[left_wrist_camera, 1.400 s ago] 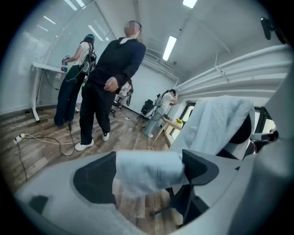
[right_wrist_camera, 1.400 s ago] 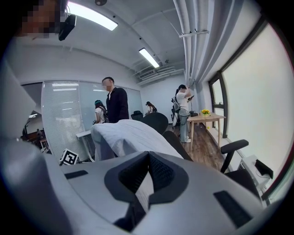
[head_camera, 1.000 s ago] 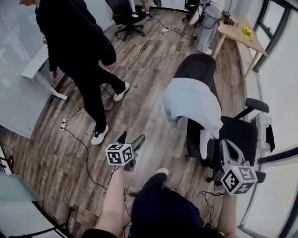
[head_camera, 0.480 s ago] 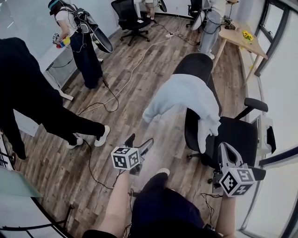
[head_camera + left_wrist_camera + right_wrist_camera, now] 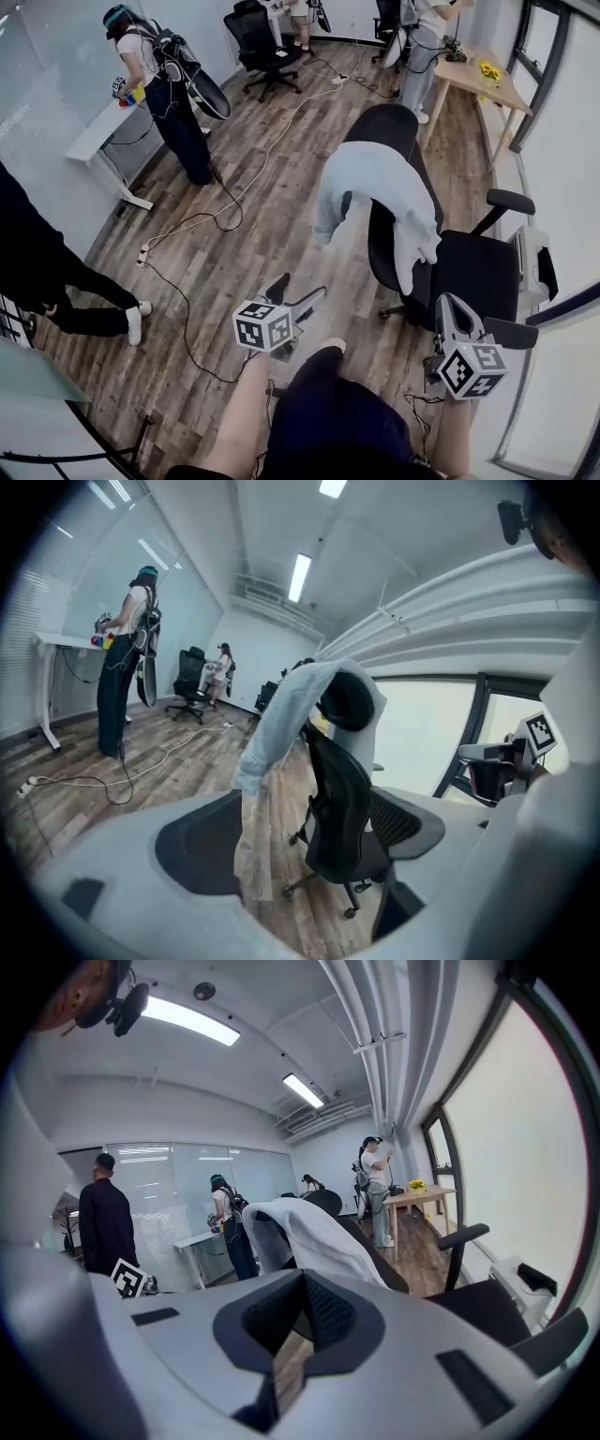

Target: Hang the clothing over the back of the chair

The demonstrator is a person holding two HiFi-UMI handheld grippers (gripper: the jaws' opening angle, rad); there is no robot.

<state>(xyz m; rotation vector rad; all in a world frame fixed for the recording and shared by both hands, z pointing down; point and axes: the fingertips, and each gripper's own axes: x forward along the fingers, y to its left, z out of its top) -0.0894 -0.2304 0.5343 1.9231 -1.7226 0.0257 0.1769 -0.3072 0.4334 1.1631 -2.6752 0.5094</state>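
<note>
A pale blue garment (image 5: 375, 183) lies draped over the back of the black office chair (image 5: 473, 267), one sleeve hanging on the floor side, another over the seat. My left gripper (image 5: 295, 292) hangs open and empty over the wood floor, well short of the chair. The right gripper (image 5: 450, 314) is shut on nothing beside the seat's near edge. In the left gripper view the garment (image 5: 286, 714) hangs on the chair (image 5: 342, 808) beyond the open left gripper (image 5: 319, 846). The right gripper view shows the garment (image 5: 314, 1227) past the shut right gripper (image 5: 305, 1283).
A person with a backpack (image 5: 159, 84) stands by a white desk (image 5: 98, 131). Another person in black (image 5: 37, 267) is at the left edge. Cables (image 5: 187, 309) run across the floor. A wooden table (image 5: 478, 75) and a second office chair (image 5: 262, 42) stand at the back.
The garment's loose sleeve has swung down and settled against the chair's back. The person in black has walked off to the left. Both grippers have drawn back slightly towards me.
</note>
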